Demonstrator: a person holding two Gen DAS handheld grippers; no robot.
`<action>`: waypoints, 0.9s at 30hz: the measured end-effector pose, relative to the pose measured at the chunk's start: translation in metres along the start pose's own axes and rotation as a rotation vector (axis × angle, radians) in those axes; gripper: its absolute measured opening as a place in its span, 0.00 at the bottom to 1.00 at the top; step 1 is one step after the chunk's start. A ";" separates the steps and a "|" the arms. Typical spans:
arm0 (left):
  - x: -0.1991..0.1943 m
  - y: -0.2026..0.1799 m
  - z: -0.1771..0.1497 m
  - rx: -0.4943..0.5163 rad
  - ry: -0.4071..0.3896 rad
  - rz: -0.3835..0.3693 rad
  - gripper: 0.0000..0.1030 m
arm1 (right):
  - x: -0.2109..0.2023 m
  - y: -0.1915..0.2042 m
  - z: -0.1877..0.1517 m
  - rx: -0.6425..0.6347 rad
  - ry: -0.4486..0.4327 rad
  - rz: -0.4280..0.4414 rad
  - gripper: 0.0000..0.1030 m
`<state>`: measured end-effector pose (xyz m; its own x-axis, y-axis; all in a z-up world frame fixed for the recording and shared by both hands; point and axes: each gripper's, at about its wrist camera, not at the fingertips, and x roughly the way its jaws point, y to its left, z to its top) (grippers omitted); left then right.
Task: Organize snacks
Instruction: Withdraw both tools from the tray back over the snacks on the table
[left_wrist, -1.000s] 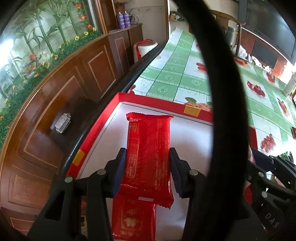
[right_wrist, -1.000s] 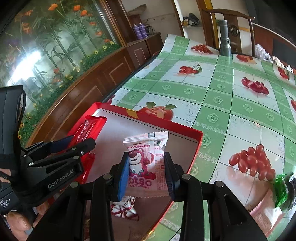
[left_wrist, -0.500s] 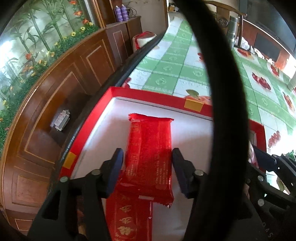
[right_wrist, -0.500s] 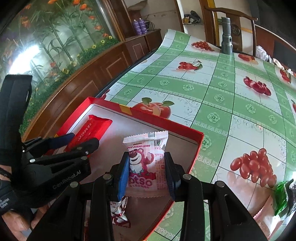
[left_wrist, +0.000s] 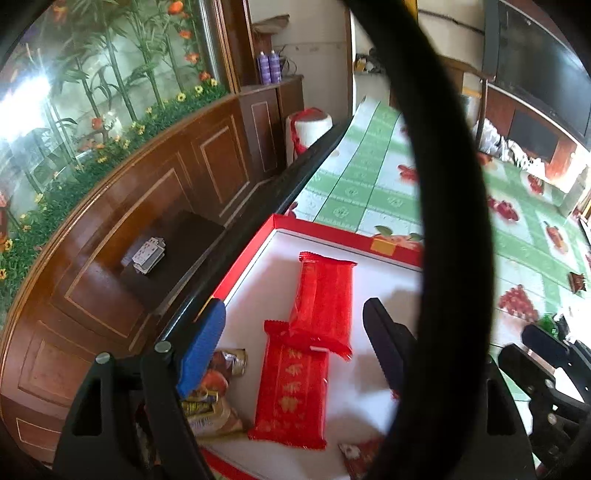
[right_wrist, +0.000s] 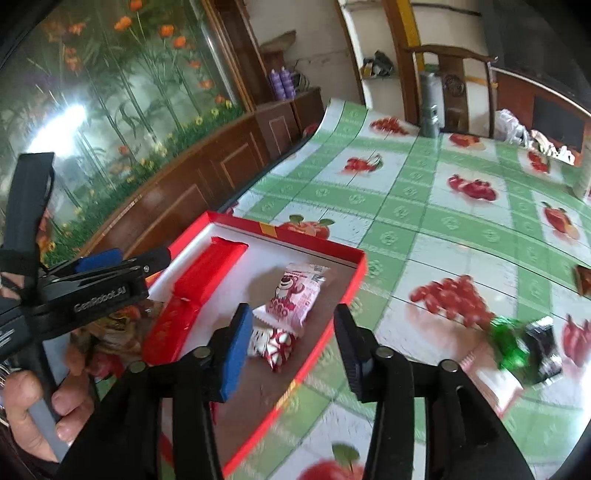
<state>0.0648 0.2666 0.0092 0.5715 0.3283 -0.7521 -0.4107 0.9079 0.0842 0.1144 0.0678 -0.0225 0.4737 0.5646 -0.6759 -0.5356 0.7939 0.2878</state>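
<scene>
Both grippers hang above the red box (right_wrist: 360, 266), jaws opening and gripping nothing. Left gripper (left_wrist: 291, 332) frames two red packets (left_wrist: 321, 299), lying overlapped at twelve o'clock. Right gripper (right_wrist: 290, 332) frames the pink bear packet (right_wrist: 295, 295), lying loose at twelve o'clock on a red-and-white sweet (right_wrist: 271, 345).

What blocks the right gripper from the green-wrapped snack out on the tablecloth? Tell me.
Nothing visible. The right gripper, jaws opening and empty, hangs over the red box edge; only bare tablecloth lies between it and the green-wrapped snack.
</scene>
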 end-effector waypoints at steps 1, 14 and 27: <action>-0.004 -0.002 -0.001 0.000 -0.004 -0.007 0.77 | -0.011 -0.002 -0.004 0.005 -0.015 -0.002 0.47; -0.052 -0.048 -0.023 0.070 -0.057 -0.076 0.78 | -0.079 -0.043 -0.042 0.090 -0.070 -0.080 0.52; -0.090 -0.088 -0.040 0.149 -0.102 -0.129 0.83 | -0.123 -0.078 -0.071 0.161 -0.120 -0.126 0.56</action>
<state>0.0213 0.1473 0.0435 0.6846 0.2252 -0.6932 -0.2246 0.9700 0.0933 0.0485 -0.0794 -0.0102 0.6142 0.4743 -0.6308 -0.3535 0.8799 0.3174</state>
